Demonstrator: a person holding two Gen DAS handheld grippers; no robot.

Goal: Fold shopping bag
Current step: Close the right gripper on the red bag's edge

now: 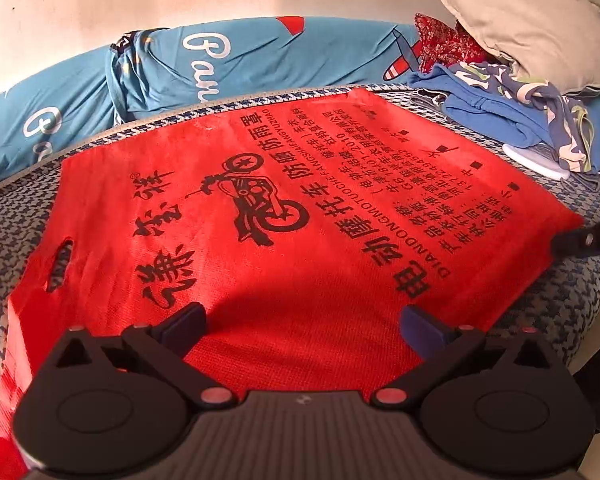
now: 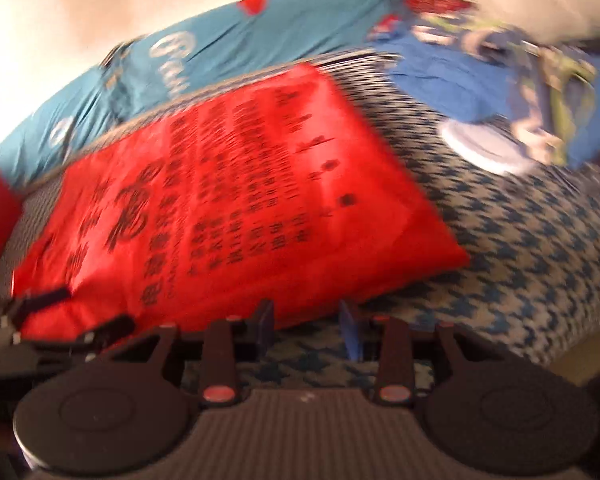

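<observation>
Bag (image 1: 284, 216) lies flat and unfolded on my checked mat (image 1: 572, 300), red, its black print and motorcycle drawing facing up, the cut-out handle (image 1: 60, 266) near its left edge. My left gripper (image 1: 303, 326) sits low over the bag's near edge, jaws spread wide with nothing between them, red cloth showing in the gap. From the right wrist view everything is smeared, so I read it with care: my right gripper (image 2: 309, 330) hangs just off the bag's near right side, fingers parted and holding nothing, the mat visible between them. In the left view I see a dark finger (image 1: 580, 240) at the bag's right corner; whether it touches the cloth I cannot tell. Behind the bag a blue quilt (image 1: 220, 68) runs along the wall, and a pillow (image 1: 528, 20) rests on a heap of clothes (image 1: 512, 112) at far right.
</observation>
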